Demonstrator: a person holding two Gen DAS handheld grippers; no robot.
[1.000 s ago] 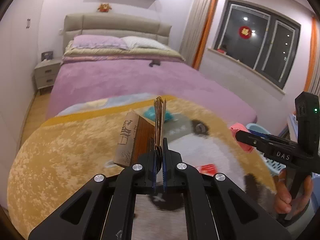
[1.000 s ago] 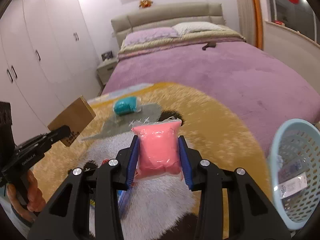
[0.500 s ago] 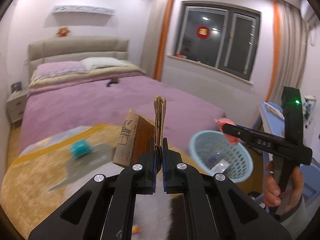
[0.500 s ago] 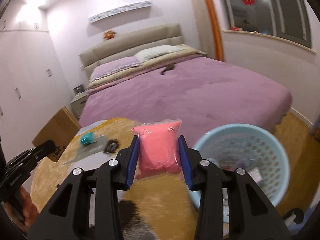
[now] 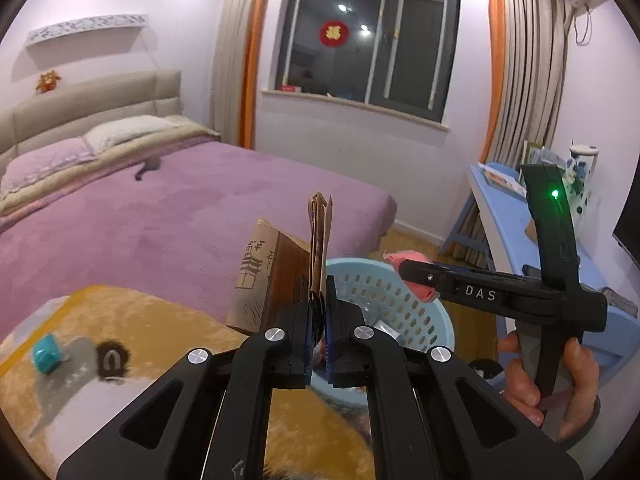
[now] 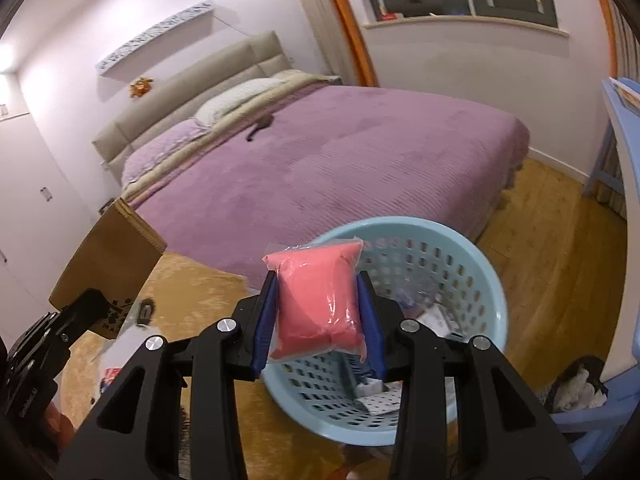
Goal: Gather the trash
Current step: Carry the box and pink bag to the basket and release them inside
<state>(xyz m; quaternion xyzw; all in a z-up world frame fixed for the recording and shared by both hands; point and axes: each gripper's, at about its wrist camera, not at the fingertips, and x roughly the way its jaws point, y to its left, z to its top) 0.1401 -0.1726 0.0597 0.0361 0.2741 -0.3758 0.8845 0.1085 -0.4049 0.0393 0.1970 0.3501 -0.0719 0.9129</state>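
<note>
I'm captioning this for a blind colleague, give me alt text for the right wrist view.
The right gripper clamps a pink plastic packet above a light blue basket already holding some litter. A purple bed lies behind, and a brown paper bag sits at left.

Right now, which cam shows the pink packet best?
Right wrist. The pink packet sits centred and whole between the right gripper pads, above the blue basket. The left wrist view shows only a pink sliver at that gripper's tip, seen from the side.
</note>
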